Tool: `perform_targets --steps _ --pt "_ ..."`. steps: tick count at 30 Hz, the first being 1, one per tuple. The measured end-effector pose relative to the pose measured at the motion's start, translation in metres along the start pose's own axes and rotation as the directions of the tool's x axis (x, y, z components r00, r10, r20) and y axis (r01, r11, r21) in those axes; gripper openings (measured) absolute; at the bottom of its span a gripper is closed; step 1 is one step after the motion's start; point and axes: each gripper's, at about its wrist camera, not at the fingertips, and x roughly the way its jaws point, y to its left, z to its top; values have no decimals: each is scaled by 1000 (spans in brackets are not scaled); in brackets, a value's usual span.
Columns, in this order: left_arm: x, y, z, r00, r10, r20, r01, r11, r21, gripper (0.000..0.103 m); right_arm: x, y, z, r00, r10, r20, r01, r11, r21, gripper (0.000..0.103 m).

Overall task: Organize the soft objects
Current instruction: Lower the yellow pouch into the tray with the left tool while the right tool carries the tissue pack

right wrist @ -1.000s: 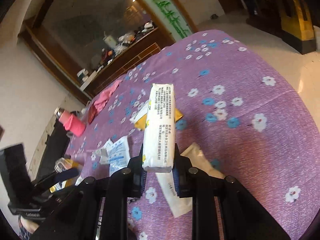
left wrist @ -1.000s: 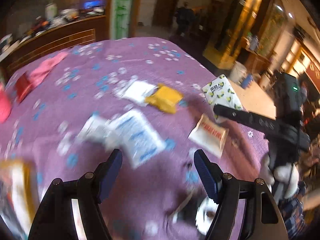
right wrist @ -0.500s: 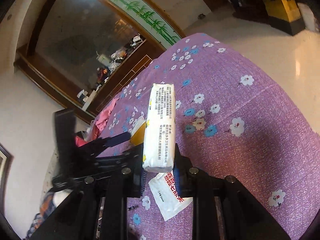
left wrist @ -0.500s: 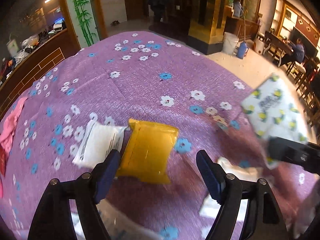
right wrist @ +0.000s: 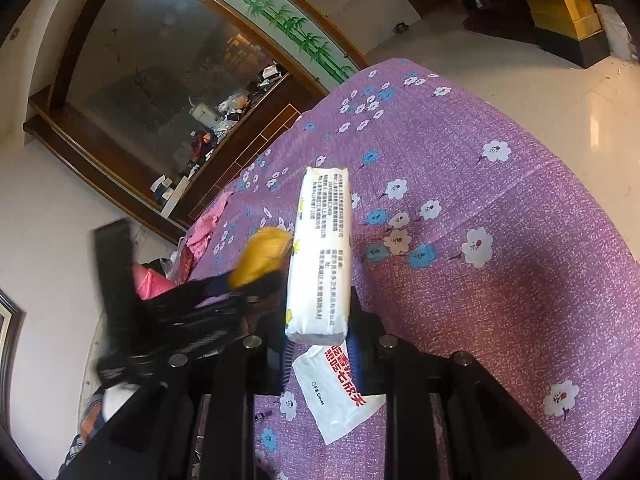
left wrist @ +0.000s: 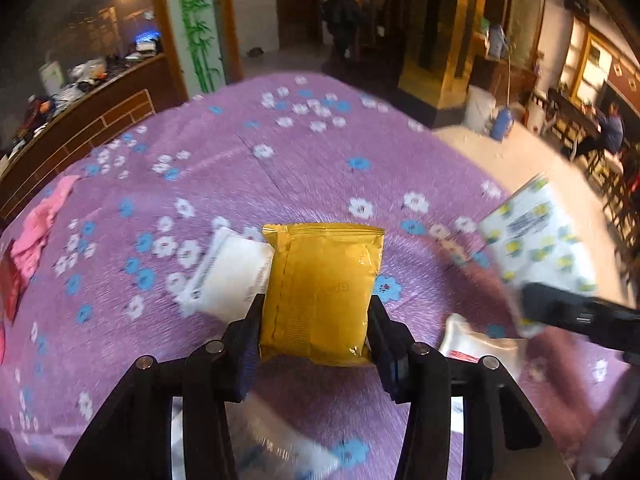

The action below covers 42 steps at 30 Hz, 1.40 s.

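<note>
My left gripper [left wrist: 316, 336] is shut on a yellow soft packet [left wrist: 320, 292] and holds it over the purple flowered cloth [left wrist: 280, 152]. A white packet [left wrist: 230, 276] lies on the cloth just left of it. My right gripper [right wrist: 318, 344] is shut on a white tissue pack with yellow flower print [right wrist: 320, 256], held upright above the cloth. That pack also shows at the right of the left wrist view [left wrist: 536, 240]. The yellow packet and the left gripper show blurred in the right wrist view [right wrist: 262, 258].
A white packet with red lettering [right wrist: 340, 388] lies on the cloth under the right gripper and shows in the left wrist view [left wrist: 476, 344]. Pink fabric [left wrist: 38, 228] lies at the cloth's left. A wooden counter [left wrist: 92, 120] stands behind. The cloth's edge drops to a tiled floor [right wrist: 520, 68].
My left gripper moved forward over the yellow packet and shut on it. My right gripper still holds the tissue pack and has shifted a little.
</note>
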Motion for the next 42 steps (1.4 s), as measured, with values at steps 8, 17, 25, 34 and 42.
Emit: perform_targets --steps 8,17,25,34,42 --pt "-105 16 -40 993 -8 114 15 998 -59 51 0 -2 0 1000 -10 10 11 1000 -6 22" --pt "-255 88 -170 974 118 192 -53 947 -316 51 -2 -12 -7 997 -64 38 63 998 29 22" --pt "-331 164 -315 936 313 160 -164 793 -587 51 -25 22 -21 991 -100 85 104 994 -45 22" --pt "-322 204 -384 936 329 124 -149 690 -708 51 -58 143 -71 1000 28 5 -25 961 -275 22" --pt "-291 194 -378 952 292 96 -158 731 -664 51 -1 249 -143 968 110 -226 -198 886 -419 22"
